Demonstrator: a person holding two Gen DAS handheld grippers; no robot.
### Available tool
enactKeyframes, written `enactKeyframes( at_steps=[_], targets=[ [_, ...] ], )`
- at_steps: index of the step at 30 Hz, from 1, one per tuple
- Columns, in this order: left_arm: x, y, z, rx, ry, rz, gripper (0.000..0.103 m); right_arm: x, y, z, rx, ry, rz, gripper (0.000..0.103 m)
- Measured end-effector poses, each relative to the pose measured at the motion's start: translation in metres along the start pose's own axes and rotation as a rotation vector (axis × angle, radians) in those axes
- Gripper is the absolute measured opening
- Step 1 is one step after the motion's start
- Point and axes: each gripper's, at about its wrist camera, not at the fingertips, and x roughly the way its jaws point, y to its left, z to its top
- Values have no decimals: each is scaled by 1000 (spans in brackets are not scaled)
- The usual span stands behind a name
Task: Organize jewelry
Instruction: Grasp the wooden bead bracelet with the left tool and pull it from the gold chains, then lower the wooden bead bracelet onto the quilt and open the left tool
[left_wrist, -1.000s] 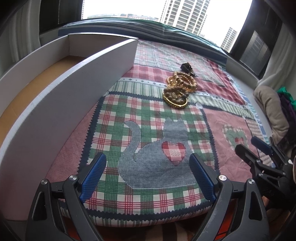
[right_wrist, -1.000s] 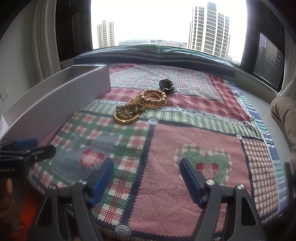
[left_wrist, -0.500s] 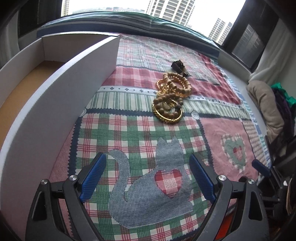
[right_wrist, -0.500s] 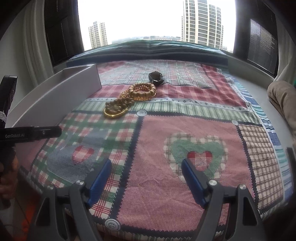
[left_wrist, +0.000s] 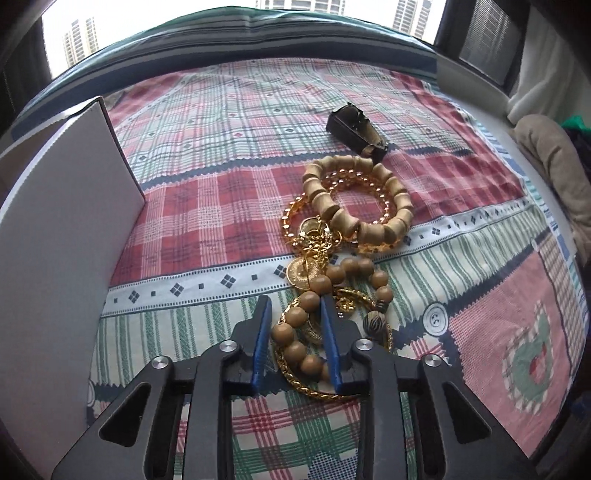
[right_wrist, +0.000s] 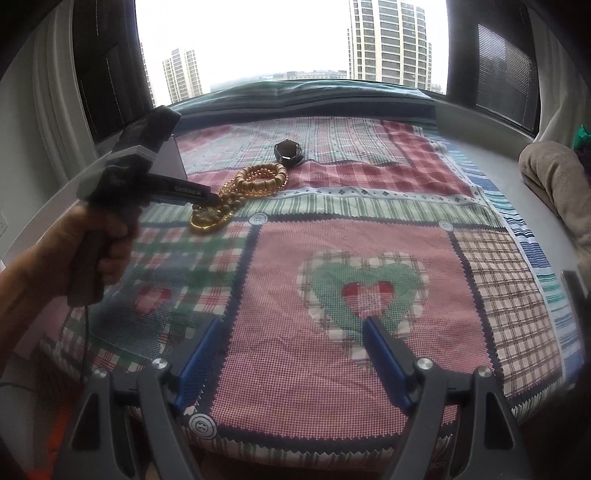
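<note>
A tangle of jewelry lies on the patchwork quilt (left_wrist: 207, 206). It holds a round wooden bead bracelet (left_wrist: 291, 332), a chunky barrel-bead bracelet (left_wrist: 369, 206), gold chains with a coin (left_wrist: 306, 273) and a gold bangle (left_wrist: 314, 391). My left gripper (left_wrist: 294, 301) points down into the near end of the pile. Its jaws are closing, and the blue pads touch the round-bead strand on both sides. In the right wrist view the left gripper (right_wrist: 207, 199), in a hand (right_wrist: 99, 240), has its tip on the jewelry pile (right_wrist: 255, 181). My right gripper (right_wrist: 292, 321) stands open over the pink heart patch, holding nothing.
A white open box (left_wrist: 55, 240) stands along the quilt's left side. A small dark object (left_wrist: 354, 129) lies just beyond the pile, also the dark object (right_wrist: 288, 151) in the right wrist view. Beige cloth (left_wrist: 554, 166) is heaped on the grey ledge at right.
My left gripper has travelled forward and down from the cat patch to the jewelry, and its wide jaws have closed around the round-bead strand. The right gripper has crept slightly forward.
</note>
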Motion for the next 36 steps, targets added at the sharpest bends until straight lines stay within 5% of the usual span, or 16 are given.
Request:
enactKeyframes(
  at_steps=[2,12,22,24,26,28,32,36],
  targets=[
    [-7,0,-1,-4,-5,10,10,1,-4,-2,5,8,-5,80],
    [-84,24,-33,-152,-41,-189,10,6,-17,-4,42,21,-9,80],
    [-105,80,-128,-319,11,-57,11,11,-3,-4,8,37,5,80],
    [-107,84,-136,-340,4,-15,17,13,2,-5,3,45,17,80],
    [-111,87,-142,-349,-16,2,49,15,8,-5,0,55,34,80],
    [-119,85,-146,-356,-55,9,64,17,13,-1,-10,62,62,79],
    [-133,77,-149,-336,-106,-11,67,28,13,27,26,72,192,79],
    [-138,70,-158,-342,-120,-35,69,75,9,90,121,106,363,79]
  ],
)
